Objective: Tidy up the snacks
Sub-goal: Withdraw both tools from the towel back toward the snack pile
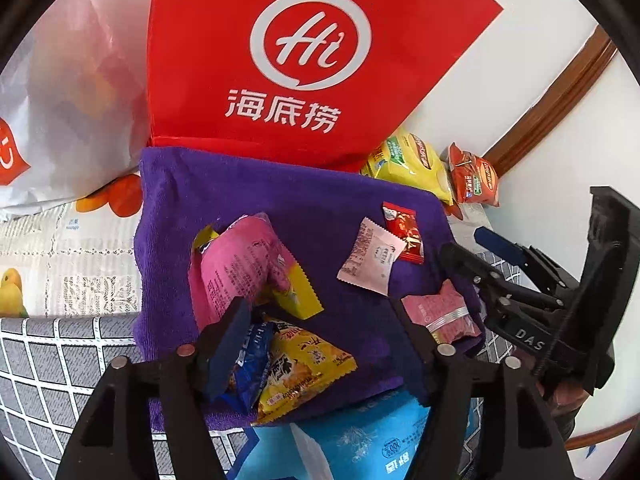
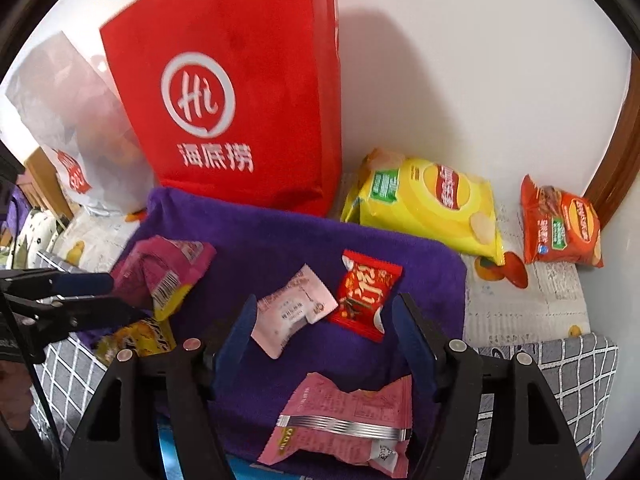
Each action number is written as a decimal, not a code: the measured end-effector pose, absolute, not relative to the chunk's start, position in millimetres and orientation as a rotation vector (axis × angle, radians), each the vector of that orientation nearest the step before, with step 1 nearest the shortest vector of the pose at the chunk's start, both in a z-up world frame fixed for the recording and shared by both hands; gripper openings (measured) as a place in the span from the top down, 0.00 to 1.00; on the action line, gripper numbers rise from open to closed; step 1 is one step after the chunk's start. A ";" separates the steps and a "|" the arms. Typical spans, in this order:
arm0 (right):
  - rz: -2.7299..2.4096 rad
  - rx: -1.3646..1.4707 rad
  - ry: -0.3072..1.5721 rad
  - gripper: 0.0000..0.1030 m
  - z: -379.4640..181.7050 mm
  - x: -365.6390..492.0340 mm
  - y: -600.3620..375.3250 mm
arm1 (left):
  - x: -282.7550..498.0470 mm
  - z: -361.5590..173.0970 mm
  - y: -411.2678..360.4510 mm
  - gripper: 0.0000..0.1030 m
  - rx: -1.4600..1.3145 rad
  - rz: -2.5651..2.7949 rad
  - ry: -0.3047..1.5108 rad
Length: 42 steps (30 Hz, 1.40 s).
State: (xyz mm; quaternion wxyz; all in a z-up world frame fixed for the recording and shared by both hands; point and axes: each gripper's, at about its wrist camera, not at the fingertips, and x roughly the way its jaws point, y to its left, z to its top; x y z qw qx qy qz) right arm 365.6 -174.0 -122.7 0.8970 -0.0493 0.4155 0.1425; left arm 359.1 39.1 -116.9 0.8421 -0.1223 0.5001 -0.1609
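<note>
Nearest the right wrist camera lies a pink foil packet (image 2: 344, 424), crinkled and banded with a silver stripe, just below the right gripper (image 2: 324, 340), whose blue-padded fingers stand apart with nothing pressed between them. Ahead of those fingers rest a pale pink sachet (image 2: 294, 312) and a glossy red sachet (image 2: 366, 300), touching at one corner — likely small flat items still to be sorted.

All of them sit on a purple towel (image 2: 260, 240), plush and folded square, which seems laid out as a sorting mat. The left gripper (image 1: 320, 344) hovers over its own pile: a puffy pink bag (image 1: 240, 264) leaning on a yellow packet (image 1: 298, 300), with a blue packet (image 1: 248, 364) and a yellow crisp packet (image 1: 304, 364) beneath. Its fingers are spread and grip nothing, though one pad lies close against the pink bag.

Behind the towel stands a stiff red paper bag (image 2: 240, 100) — probably the destination. A yellow chip bag (image 2: 424, 204) and an orange chip bag (image 2: 560, 224) wait beside it, against the wall.
</note>
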 end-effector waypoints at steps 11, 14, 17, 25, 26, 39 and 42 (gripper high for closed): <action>0.255 -0.080 0.727 0.27 -78.9 322.5 -177.0 | 334.9 -76.6 31.0 0.32 -0.194 -0.344 0.925; 0.245 -0.106 0.729 0.27 -73.0 306.4 -178.8 | 325.2 -64.5 29.7 0.32 -0.191 -0.360 0.881; 0.224 -0.134 0.737 0.27 -66.0 287.6 -180.5 | 316.3 -52.7 27.7 0.32 -0.161 -0.346 0.841; 0.121 -0.188 0.674 0.06 -41.7 216.5 -189.1 | 282.1 -26.3 27.0 0.32 -0.158 -0.342 0.815; 0.126 -0.176 0.655 0.02 -40.0 207.5 -191.3 | 275.5 -24.5 26.1 0.32 -0.149 -0.345 0.813; 0.181 -0.004 0.684 0.06 -70.5 137.4 -219.0 | 185.5 -46.4 45.6 0.32 -0.201 -0.337 0.792; 0.220 0.047 0.744 0.07 -84.6 128.5 -222.5 | 171.9 -55.8 49.9 0.32 -0.193 -0.315 0.806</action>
